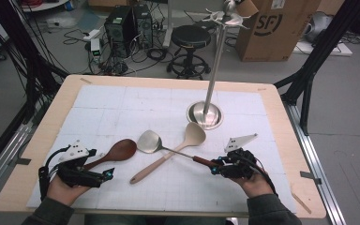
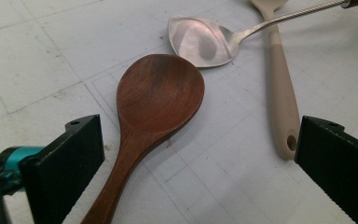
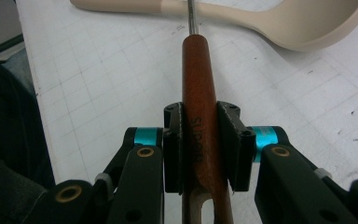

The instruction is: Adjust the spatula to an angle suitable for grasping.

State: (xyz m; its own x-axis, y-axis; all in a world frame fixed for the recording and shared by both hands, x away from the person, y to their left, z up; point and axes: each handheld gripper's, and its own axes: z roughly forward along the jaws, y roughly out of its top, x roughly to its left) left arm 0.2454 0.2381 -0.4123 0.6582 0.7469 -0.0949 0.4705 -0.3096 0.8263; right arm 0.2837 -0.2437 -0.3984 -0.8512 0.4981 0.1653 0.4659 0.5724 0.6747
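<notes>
Even, fairly bright overhead light falls on the white surface (image 1: 122, 103); shadows are soft and short. The steel spatula (image 2: 200, 42) carries a dull sheen. The high view darkens toward 9 and 3 o'clock. Near tongs look slightly soft.

Dark brown wooden spoon (image 2: 158, 95), silver spatula (image 2: 200, 39) with reddish-brown handle, beige spoon (image 1: 193, 135), white gridded mat (image 1: 122, 108)
</notes>
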